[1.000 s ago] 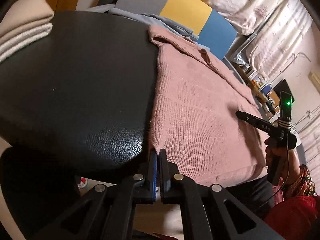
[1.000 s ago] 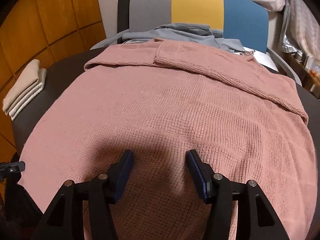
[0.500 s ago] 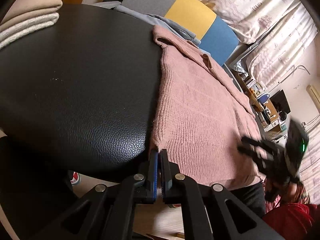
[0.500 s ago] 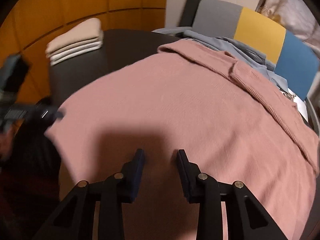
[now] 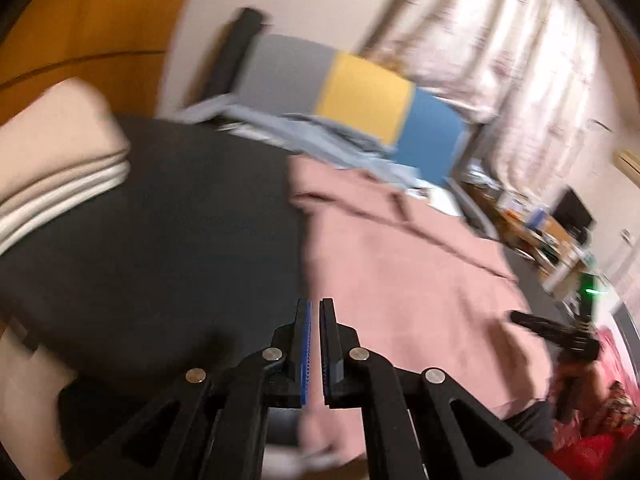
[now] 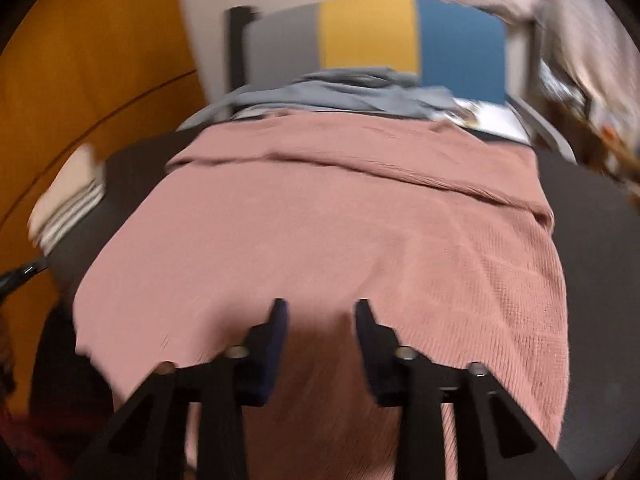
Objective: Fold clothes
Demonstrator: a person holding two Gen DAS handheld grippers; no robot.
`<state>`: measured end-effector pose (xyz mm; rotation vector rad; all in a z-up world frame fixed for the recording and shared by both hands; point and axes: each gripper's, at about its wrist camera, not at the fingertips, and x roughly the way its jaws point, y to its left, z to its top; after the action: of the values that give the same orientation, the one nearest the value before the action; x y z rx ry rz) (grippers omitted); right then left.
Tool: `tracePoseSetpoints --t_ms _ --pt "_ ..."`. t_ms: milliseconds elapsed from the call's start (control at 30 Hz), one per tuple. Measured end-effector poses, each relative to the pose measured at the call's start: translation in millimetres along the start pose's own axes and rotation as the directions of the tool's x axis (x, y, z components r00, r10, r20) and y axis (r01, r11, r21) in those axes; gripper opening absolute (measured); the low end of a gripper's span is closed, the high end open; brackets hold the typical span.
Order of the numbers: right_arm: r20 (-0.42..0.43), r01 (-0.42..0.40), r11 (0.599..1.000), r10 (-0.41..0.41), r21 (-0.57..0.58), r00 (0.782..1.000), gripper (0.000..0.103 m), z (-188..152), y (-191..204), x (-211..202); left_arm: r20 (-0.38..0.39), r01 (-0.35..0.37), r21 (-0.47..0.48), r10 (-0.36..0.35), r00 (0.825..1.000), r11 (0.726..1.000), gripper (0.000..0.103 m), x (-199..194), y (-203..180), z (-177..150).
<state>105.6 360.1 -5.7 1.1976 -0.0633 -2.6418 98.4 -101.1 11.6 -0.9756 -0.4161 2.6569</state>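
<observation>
Pink knit sweater (image 6: 320,232) lies spread flat on the black table (image 5: 168,240), running lengthwise from the hem under my grippers to the far edge by the chair; its top part is turned over across the far end. My left gripper (image 5: 314,308) sits at the sweater's near-left edge, right where pink meets black; the fingers are nearly together with only a thin slit between. Frame is blurred, so I can't tell if any cloth is pinched in there. My right gripper (image 6: 321,307) hovers over the near hem, a bit left of middle, fingers well apart and holding nothing, cloth showing between them. So the sweater lies straight ahead of both, long axis pointing away from me; left is nearer the left side edge, right nearer the hem's middle. My guess is any next fold turns on that near hem going toward the far end, but the pictures don't settle it. Counts: one pink sweater, one folded stack of beige and white cloth (image 5: 52,160) at the table's left, one heap of grey-blue clothes (image 6: 352,92) on the one tri-colour chair (image 6: 372,36), two grippers.
</observation>
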Motion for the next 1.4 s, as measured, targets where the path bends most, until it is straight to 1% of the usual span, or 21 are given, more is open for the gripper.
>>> tracePoseSetpoints --t_ms 100,167,200,233,267,367,400,500,633,733,800,900,933,1000,1033,1100,1167,1267,1333,1367,1400 --pt "-0.024 0.035 0.999 -0.036 -0.007 0.999 0.020 10.7 1.1 27.4 -0.076 0.091 0.109 -0.083 0.994 0.990 0.003 49.6 -49.4 1.5" --pt "-0.033 0.051 0.998 -0.052 -0.021 0.998 0.019 14.6 7.1 42.2 -0.146 0.118 0.214 -0.088 0.985 0.970 0.003 85.0 -84.3 -6.6" --pt "-0.035 0.055 0.998 -0.056 -0.031 0.998 0.019 15.3 8.9 46.7 -0.176 0.099 0.290 -0.049 0.983 0.952 0.008 101.5 -99.4 -13.3" --pt "-0.039 0.061 0.997 -0.064 -0.053 0.997 0.019 14.7 12.3 50.1 -0.196 0.070 0.357 0.001 0.981 0.931 0.007 115.9 -111.0 -19.7" --pt "-0.041 0.071 0.994 -0.075 -0.087 0.996 0.019 11.8 14.9 49.6 -0.194 0.031 0.384 0.048 0.980 0.923 0.007 122.9 -110.1 -24.6" --pt "-0.046 0.094 0.982 -0.103 -0.165 0.994 0.019 -2.7 11.6 36.2 -0.173 0.014 0.323 0.044 0.984 0.946 0.008 124.1 -80.5 -30.8" --pt "-0.047 0.101 0.982 -0.110 -0.156 0.993 0.017 -10.3 3.9 28.7 -0.169 0.010 0.296 0.043 0.985 0.955 0.008 122.3 -70.0 -30.9" --pt "-0.037 0.108 0.991 -0.111 -0.083 0.993 0.016 -31.7 -25.8 7.9 -0.174 0.058 0.227 -0.018 0.985 0.972 0.005 117.2 -46.0 -31.7" --pt "-0.008 0.090 0.996 -0.091 -0.020 0.996 0.016 -41.8 -36.6 -1.4 -0.182 0.030 0.310 0.029 0.983 0.950 0.005 122.9 -60.5 -26.8" --pt "0.042 0.039 0.999 -0.040 0.017 0.998 0.020 -31.5 -37.3 -18.6 -0.180 0.055 0.297 -0.001 0.984 0.953 0.006 108.9 -73.3 -13.9" --pt "0.078 0.076 0.996 -0.079 0.045 0.994 0.020 -26.8 -43.9 -30.2 -0.157 0.098 0.299 -0.052 0.986 0.949 0.012 105.5 -88.4 -7.0" --pt "0.034 0.095 0.994 -0.097 0.047 0.995 0.020 -27.3 -52.0 -17.1 -0.171 0.155 0.336 -0.102 0.980 0.929 0.013 119.2 -115.6 -7.4" --pt "0.019 0.101 0.994 -0.102 0.048 0.995 0.020 -27.4 -54.7 -12.7 -0.187 0.153 0.366 -0.088 0.978 0.918 0.013 128.4 -123.3 -10.9" --pt "-0.010 0.114 0.992 -0.114 0.049 0.993 0.020 -27.8 -60.1 -4.0 -0.200 0.084 0.449 0.008 0.980 0.890 0.016 144.6 -129.8 -21.7" --pt "-0.024 0.120 0.992 -0.119 0.049 0.993 0.019 -27.9 -62.7 0.4 -0.195 0.050 0.466 0.047 0.980 0.884 0.016 148.7 -123.7 -26.8" --pt "-0.018 0.151 0.988 -0.150 0.035 0.988 0.016 -35.8 -68.7 -1.3 -0.181 0.093 0.413 -0.019 0.983 0.906 0.017 146.7 -103.5 -28.1" --pt "0.001 0.208 0.977 -0.208 0.036 0.978 0.016 -42.5 -80.7 -5.6 -0.187 0.133 0.366 -0.067 0.980 0.921 0.017 148.6 -94.3 -26.3" --pt "0.012 0.180 0.980 -0.181 0.087 0.983 0.017 -43.6 -91.9 -7.9 -0.210 0.146 0.327 -0.079 0.975 0.934 0.016 145.5 -88.7 -21.0" --pt "0.016 0.146 0.981 -0.149 0.126 0.989 0.021 -39.6 -90.8 -15.3 -0.218 0.140 0.280 -0.079 0.973 0.950 0.016 131.3 -82.0 -16.7" --pt "0.021 0.129 0.981 -0.133 0.142 0.991 0.026 -37.6 -89.0 -20.2 -0.201 0.118 0.263 -0.066 0.977 0.958 0.016 123.1 -76.2 -17.1" --pt "0.033 0.110 0.982 -0.116 0.154 0.993 0.034 -36.5 -85.9 -26.2 -0.183 0.097 0.246 -0.052 0.982 0.964 0.016 114.9 -70.4 -17.4"
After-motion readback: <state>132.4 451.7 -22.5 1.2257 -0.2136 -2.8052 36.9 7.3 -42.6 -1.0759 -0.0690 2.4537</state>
